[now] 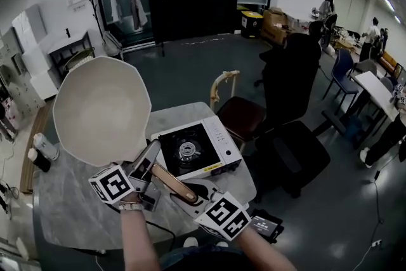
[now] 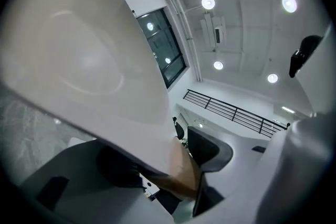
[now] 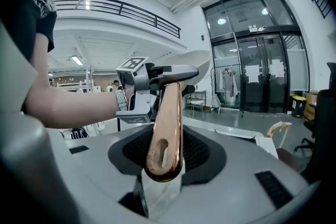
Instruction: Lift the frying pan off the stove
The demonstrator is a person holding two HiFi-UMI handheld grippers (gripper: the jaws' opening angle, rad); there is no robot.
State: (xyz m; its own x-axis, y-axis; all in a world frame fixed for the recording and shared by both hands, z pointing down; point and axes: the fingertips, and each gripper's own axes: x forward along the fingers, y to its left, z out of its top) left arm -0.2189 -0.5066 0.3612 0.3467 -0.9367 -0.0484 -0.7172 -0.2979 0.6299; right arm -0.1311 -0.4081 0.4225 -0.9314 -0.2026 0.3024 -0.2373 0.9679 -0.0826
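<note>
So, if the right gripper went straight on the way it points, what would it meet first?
The frying pan's handle, already between its closing jaws; behind that, likely the left gripper.

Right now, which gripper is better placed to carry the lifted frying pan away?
Probably left: the left gripper clamps the handle near the frying pan. The right gripper is closing its jaws round the handle's end.

Matt, smooth-coated frying pan (image 1: 101, 108), glossy coppery handle (image 3: 167, 123), perhaps metal; marbled stone-look table (image 1: 70, 216), white-enamelled stove (image 1: 217, 136).
</note>
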